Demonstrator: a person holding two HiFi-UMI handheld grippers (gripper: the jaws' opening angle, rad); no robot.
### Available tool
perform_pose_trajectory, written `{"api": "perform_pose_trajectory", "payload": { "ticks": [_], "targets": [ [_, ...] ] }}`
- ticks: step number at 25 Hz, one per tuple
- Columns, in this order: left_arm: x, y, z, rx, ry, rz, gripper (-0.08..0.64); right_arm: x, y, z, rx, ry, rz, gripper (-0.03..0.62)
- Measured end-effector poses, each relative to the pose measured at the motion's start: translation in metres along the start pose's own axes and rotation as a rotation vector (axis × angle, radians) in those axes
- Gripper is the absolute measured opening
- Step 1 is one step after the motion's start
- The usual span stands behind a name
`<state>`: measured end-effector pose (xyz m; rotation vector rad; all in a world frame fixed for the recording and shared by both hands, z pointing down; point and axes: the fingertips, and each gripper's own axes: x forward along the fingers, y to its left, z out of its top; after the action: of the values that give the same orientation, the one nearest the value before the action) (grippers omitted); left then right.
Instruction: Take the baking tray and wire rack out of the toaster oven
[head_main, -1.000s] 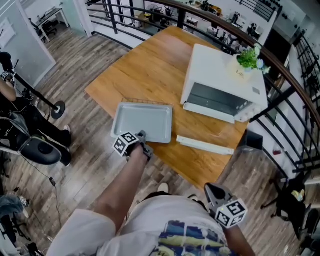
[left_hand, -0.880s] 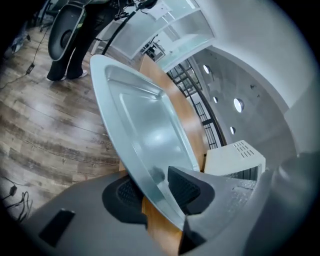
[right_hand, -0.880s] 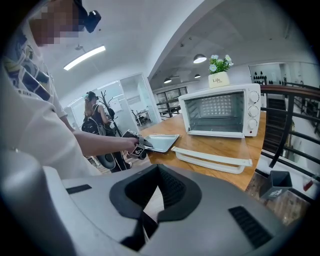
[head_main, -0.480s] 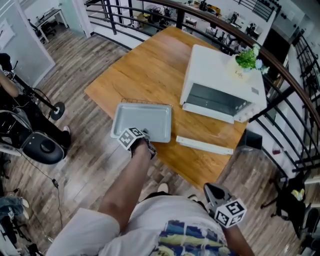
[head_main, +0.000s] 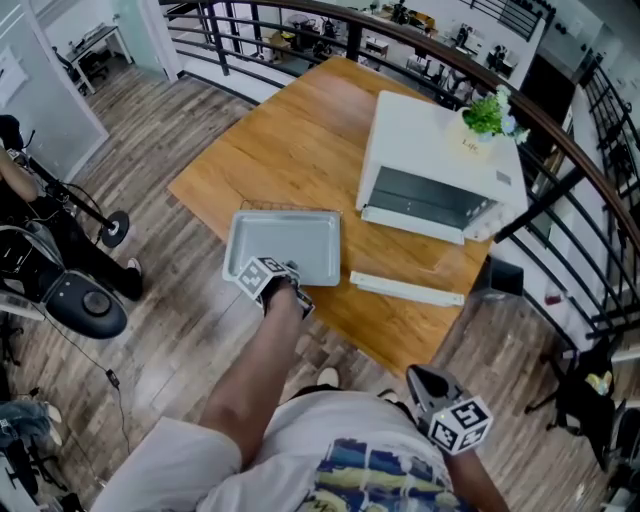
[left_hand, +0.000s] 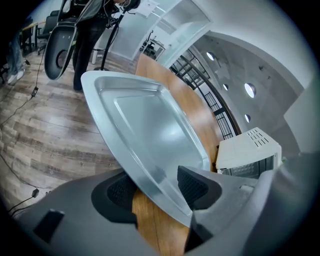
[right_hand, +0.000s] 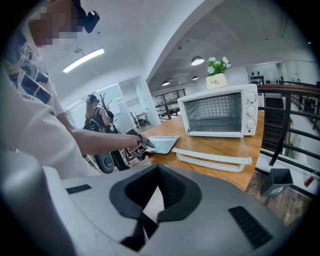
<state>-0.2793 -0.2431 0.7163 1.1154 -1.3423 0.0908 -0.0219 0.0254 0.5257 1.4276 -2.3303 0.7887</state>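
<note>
Left gripper (left_hand: 157, 186): jaws spread, have just been opening. Near rim of baking tray (head_main: 285, 247) runs between the pads; neither pad presses on it.

Right gripper (right_hand: 152, 197): jaws pressed together, nothing between them. Held low by the person's torso, well apart from table (head_main: 300, 140).

Baking tray lies flat at the table's near-left edge, outside the toaster oven (head_main: 440, 150). Wire rack (head_main: 290, 206): only a thin edge shows, along the tray's far rim.

Toaster oven stands toward the table's right corner, door (head_main: 405, 288) folded down open. Potted plant (head_main: 485, 118) sits on the oven top.
</note>
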Motion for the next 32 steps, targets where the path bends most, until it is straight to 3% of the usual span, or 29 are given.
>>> {"api": "perform_pose_trajectory", "payload": {
  "ticks": [20, 25, 32],
  "targets": [
    [-0.006, -0.002, -0.023, 0.0, 0.032, -0.157, 0.239, -0.035, 0.005, -0.026, 0.028, 0.016, -0.028, 0.002],
    [-0.009, 0.002, -0.034, -0.011, 0.053, -0.149, 0.241, -0.044, 0.008, -0.025, 0.027, -0.001, -0.029, 0.002],
    [-0.015, -0.002, -0.044, 0.045, 0.089, -0.133, 0.242, -0.053, 0.008, -0.024, 0.018, -0.021, -0.041, 0.002]
  ]
}}
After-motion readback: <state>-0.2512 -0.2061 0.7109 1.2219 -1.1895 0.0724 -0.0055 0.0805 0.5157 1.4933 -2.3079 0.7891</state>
